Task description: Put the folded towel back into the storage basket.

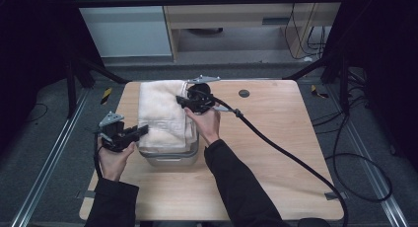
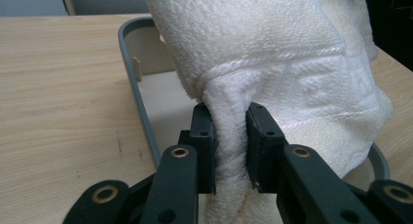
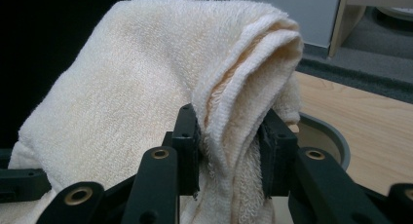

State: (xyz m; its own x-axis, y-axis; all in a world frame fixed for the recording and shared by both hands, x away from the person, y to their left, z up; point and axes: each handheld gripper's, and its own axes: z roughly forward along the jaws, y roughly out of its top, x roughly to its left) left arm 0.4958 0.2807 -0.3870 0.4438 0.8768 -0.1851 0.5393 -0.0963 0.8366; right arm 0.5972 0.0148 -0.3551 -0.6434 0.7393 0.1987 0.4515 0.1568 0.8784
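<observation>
Dark curtains and a grey floor ring the pale wooden table, with shelving beyond its far edge. From the high view we hold a folded cream towel stretched between both tools, above a grey bin near the table's front-left. Our left gripper bites the towel's near-left edge; our right gripper takes the far-right side, its cable trailing across the table to the right.

Left gripper view: jaws clenched on a bunched fold of towel, fabric squeezed tight between the pads. Below it lies the bin's grey rim and its bare interior; the towel hangs partly over the opening and seems clear of the floor.

Right gripper view: jaws likewise clamped on a thick stacked hem of the towel, several layers pinched. A curve of bin rim shows low on the right.

Our judgement: the step is lowering the folded towel into the bin. To do it well, we should keep both grips level so the fold holds, centre the bundle over the opening, sink both sides together, and release only once the cloth rests inside the walls. Overhang at the far side is the risk.
</observation>
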